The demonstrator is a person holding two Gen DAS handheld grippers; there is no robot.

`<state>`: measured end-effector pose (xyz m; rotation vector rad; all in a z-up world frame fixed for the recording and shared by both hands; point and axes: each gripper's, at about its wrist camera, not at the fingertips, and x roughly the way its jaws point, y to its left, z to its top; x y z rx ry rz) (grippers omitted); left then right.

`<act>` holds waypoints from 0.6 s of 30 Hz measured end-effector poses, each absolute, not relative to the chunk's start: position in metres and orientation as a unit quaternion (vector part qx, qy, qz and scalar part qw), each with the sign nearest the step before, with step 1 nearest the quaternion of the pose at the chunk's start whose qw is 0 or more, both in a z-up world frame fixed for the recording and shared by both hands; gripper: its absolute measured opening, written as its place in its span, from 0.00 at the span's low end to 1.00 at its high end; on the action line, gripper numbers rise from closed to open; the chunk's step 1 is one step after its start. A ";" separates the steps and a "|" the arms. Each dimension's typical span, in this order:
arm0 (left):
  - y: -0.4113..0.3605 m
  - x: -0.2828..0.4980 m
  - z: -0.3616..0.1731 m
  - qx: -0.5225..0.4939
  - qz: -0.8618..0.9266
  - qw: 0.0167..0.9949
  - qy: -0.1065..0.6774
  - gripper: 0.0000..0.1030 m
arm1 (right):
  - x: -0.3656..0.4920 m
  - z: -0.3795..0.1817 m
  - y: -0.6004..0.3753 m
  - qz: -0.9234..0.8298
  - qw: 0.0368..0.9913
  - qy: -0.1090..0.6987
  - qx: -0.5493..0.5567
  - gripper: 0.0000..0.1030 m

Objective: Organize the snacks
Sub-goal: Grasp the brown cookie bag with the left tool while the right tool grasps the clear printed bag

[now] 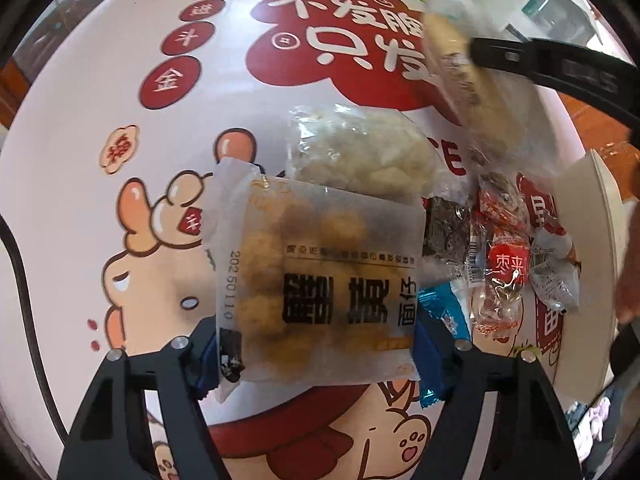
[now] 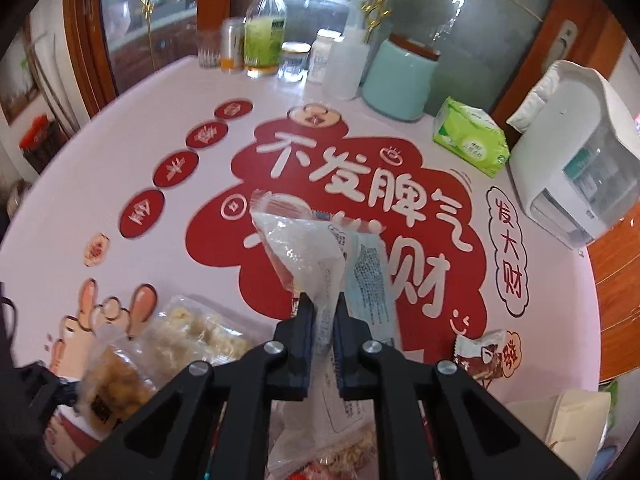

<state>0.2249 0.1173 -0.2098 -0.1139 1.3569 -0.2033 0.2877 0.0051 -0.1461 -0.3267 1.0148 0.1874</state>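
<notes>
A frosted packet of brown balls [image 1: 320,264] lies between the blue pads of my left gripper [image 1: 316,344], and both of its side edges meet the pads. Behind it, a clear bag of pale puffed pieces [image 1: 360,152] rests on the printed table [image 1: 100,80]. To the right is a heap of small red-wrapped snacks [image 1: 504,248] and a blue wrapper [image 1: 444,312]. My right gripper [image 2: 322,304] is shut on a clear and white snack packet [image 2: 316,248] held above the table. The same gripper and packet [image 1: 452,60] show at the upper right of the left wrist view.
Along the table's far edge stand bottles and glasses [image 2: 264,32], a teal jar [image 2: 400,76], a green tissue pack [image 2: 472,140] and a white appliance [image 2: 580,168]. A brown snack packet [image 2: 480,356] and a white box [image 2: 576,420] sit near the right edge.
</notes>
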 end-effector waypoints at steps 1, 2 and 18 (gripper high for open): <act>0.120 0.219 -0.206 -0.046 -0.090 0.776 0.622 0.70 | 0.285 -0.141 0.002 0.091 0.859 0.481 -0.149 0.07; 0.120 0.217 -0.202 -0.041 -0.087 0.781 0.617 0.70 | 0.281 -0.136 -0.001 0.094 0.862 0.479 -0.140 0.07; 0.084 0.151 -0.072 -0.015 -0.082 0.864 0.496 0.71 | 0.178 -0.049 -0.087 0.143 0.892 0.429 -0.001 0.06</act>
